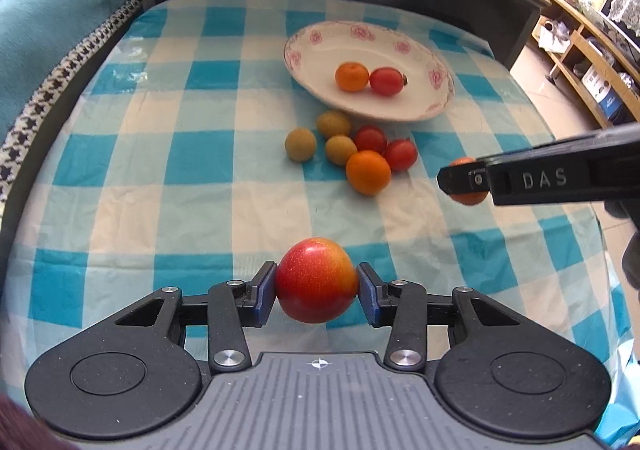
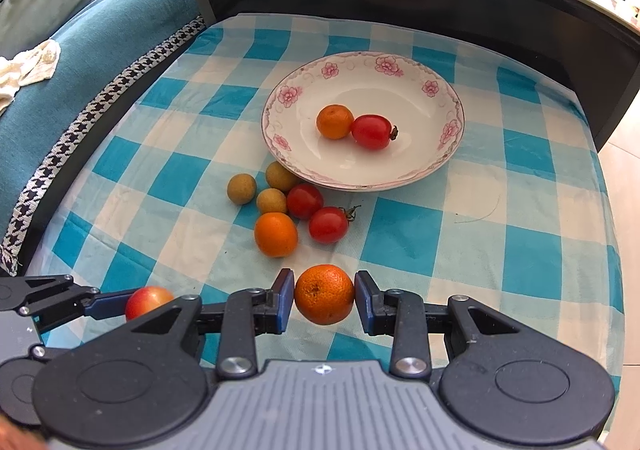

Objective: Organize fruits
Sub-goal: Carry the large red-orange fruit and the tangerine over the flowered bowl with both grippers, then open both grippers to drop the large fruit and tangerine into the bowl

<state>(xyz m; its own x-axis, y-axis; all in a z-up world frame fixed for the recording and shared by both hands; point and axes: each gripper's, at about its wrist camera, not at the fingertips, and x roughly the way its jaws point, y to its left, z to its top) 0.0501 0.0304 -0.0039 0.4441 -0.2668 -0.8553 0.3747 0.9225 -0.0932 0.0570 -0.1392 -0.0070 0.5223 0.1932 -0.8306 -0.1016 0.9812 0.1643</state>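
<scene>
Left claw (image 1: 317,286) clamped on smooth, glossy red-yellow apple (image 1: 316,280); right claw (image 2: 324,296) clamped on dimpled round mandarin (image 2: 324,294). Beyond, loose round fruit cluster (image 2: 286,205) on crinkled blue-white checked cloth (image 2: 440,242) over counter. Farther back, glazed floral plate (image 2: 400,65), teal sofa (image 2: 80,29) at left.

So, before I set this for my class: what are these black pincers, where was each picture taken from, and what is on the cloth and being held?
They are hand-held grippers, one in each of a person's hands, each carrying a camera that looks along its fingers. In the left camera's picture, the left gripper holds a red-yellow apple. In the right camera's picture, the right gripper holds an orange. On the checked cloth stands a flowered plate with two fruits, and six loose fruits lie in front of it.
</scene>
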